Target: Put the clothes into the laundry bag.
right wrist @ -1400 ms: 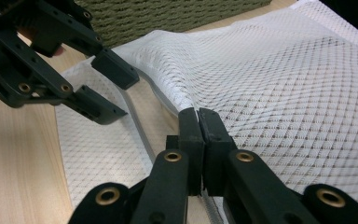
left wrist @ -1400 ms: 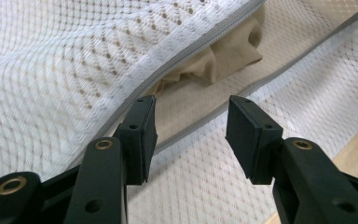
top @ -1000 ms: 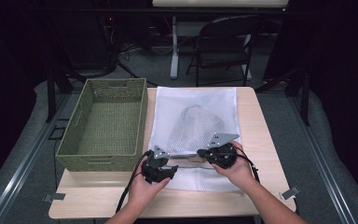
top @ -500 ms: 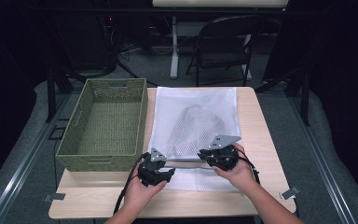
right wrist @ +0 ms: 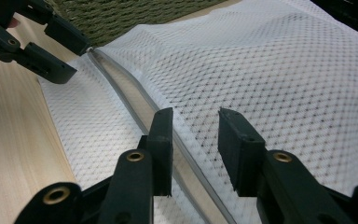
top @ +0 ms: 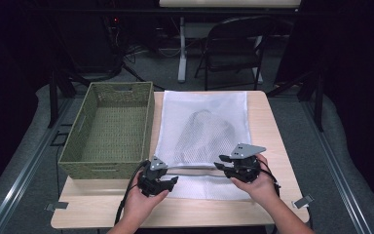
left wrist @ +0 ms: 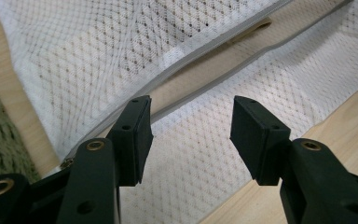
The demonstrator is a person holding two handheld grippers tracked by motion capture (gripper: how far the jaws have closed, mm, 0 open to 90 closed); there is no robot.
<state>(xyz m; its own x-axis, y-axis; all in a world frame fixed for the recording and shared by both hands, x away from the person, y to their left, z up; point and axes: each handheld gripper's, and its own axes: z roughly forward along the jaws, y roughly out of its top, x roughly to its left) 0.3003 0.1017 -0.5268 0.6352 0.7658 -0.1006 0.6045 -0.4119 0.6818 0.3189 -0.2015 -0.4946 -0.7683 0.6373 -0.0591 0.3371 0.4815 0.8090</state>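
Right gripper (right wrist: 193, 154): jaws stood apart over the mesh bag (top: 202, 129), having just been opening; the upper zipper edge (right wrist: 135, 100) ran up between them, but neither pad pressed on it. Left gripper (left wrist: 189, 140): jaws spread as well, hovering at the other end of the opening, with the zipper tape passing by one pad and nothing pinched.

The bag lay flat on the surface (top: 268, 126), its mouth toward the person and unzipped along most of its width, bare wood showing through the slit. The woven basket (top: 109, 131) sat just beside it on the left, apparently empty.

Handling, as judged: the mesh looked very light, limp and thin. It would sag and fold under its own weight and give no stiffness to push against. The open weave could snag on a pad corner. The corded zipper hem seemed the firmest part and the best place to pinch; a grip on plain mesh might lift one layer alone. With both hems taken near the ends, the mouth could be held wide.

Unclear: a dark, rounded shape (top: 209, 124) showed through the mesh in the high view, and what it was could not be made out. The zipper slider could not be picked out. The bag's near flap was partly covered by the hands.
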